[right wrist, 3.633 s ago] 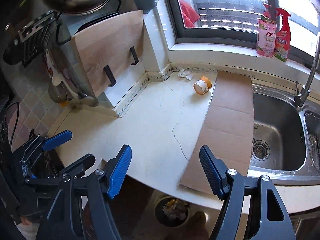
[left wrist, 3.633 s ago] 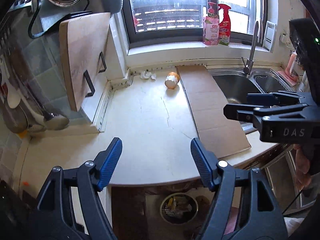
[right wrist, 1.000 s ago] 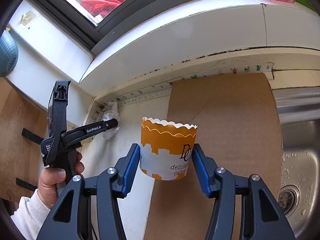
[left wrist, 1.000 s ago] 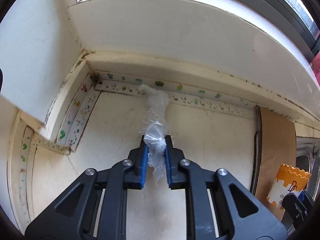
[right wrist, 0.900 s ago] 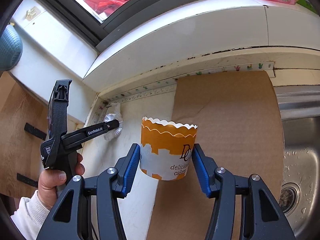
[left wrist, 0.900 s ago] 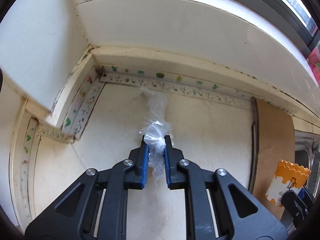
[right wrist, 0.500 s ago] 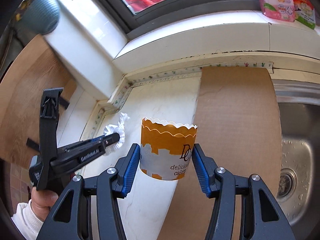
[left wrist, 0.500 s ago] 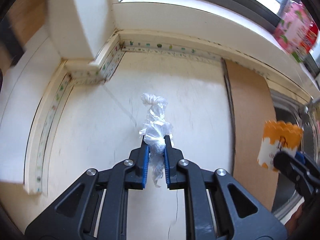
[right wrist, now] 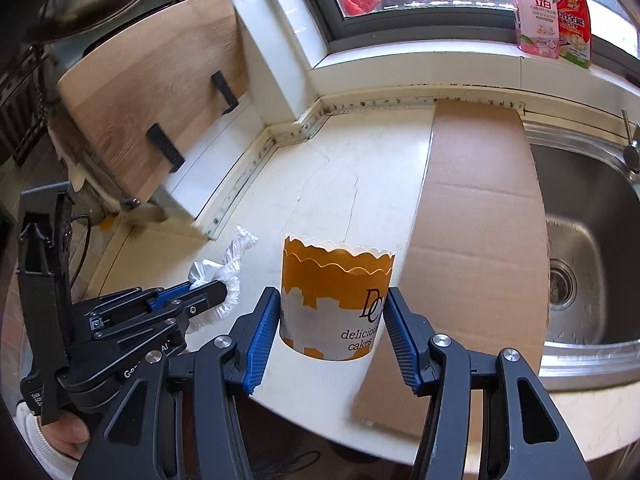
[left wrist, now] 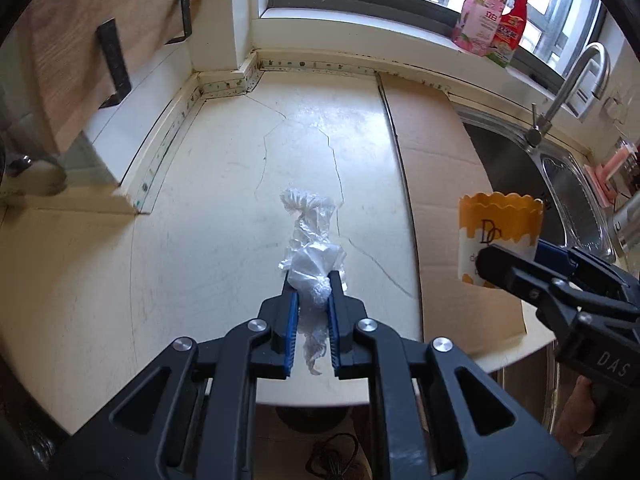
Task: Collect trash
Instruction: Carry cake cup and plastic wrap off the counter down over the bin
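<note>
My left gripper [left wrist: 313, 280] is shut on a crumpled clear plastic wrap [left wrist: 310, 240] and holds it above the cream counter [left wrist: 208, 216]. It also shows in the right wrist view [right wrist: 222, 294] with the wrap [right wrist: 224, 268]. My right gripper [right wrist: 330, 300] is shut on an orange and white paper cake cup [right wrist: 334, 300], upright, held above the counter's front edge. The cup [left wrist: 496, 236] also shows at the right of the left wrist view, in the right gripper [left wrist: 516, 258].
A flat cardboard sheet [right wrist: 476, 208] lies on the counter beside the steel sink [right wrist: 592, 240]. A wooden cutting board [right wrist: 148, 92] leans at the left. Two bottles [right wrist: 552, 12] stand on the windowsill. A faucet [left wrist: 560, 92] rises by the sink.
Both grippers have pulled back from the back wall toward the counter's front edge, carrying the wrap and the cup. More of the counter, sink and window now shows.
</note>
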`<state>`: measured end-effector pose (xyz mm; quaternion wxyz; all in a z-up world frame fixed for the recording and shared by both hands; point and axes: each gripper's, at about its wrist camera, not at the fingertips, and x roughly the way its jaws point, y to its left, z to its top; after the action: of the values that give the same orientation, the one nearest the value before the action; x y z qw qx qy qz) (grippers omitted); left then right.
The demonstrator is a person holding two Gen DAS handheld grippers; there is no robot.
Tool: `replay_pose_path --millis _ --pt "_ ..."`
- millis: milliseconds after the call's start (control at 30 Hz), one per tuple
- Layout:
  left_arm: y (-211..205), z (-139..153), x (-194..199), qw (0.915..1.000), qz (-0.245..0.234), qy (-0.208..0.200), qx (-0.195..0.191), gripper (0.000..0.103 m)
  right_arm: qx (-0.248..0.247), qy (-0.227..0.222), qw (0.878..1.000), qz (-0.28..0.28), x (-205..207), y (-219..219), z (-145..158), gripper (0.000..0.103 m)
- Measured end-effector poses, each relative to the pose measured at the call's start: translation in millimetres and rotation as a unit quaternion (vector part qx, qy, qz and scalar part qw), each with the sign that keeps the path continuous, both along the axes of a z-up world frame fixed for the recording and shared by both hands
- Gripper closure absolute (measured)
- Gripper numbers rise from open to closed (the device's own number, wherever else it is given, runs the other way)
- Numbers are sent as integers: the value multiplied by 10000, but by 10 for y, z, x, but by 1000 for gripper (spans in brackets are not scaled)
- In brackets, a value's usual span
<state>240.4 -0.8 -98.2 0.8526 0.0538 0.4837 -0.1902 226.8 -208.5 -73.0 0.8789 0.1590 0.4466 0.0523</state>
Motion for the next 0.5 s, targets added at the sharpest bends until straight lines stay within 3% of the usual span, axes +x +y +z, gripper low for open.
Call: replay_pose_path --millis 200,500 --pt "400 -29 -918 9999 -69 107 -77 93 -206 72 9993 305 -837 585 -60 50" --pt "817 -609 -1709 9977 191 632 -132 93 -593 611 9922 912 -1787 1179 -551 50"
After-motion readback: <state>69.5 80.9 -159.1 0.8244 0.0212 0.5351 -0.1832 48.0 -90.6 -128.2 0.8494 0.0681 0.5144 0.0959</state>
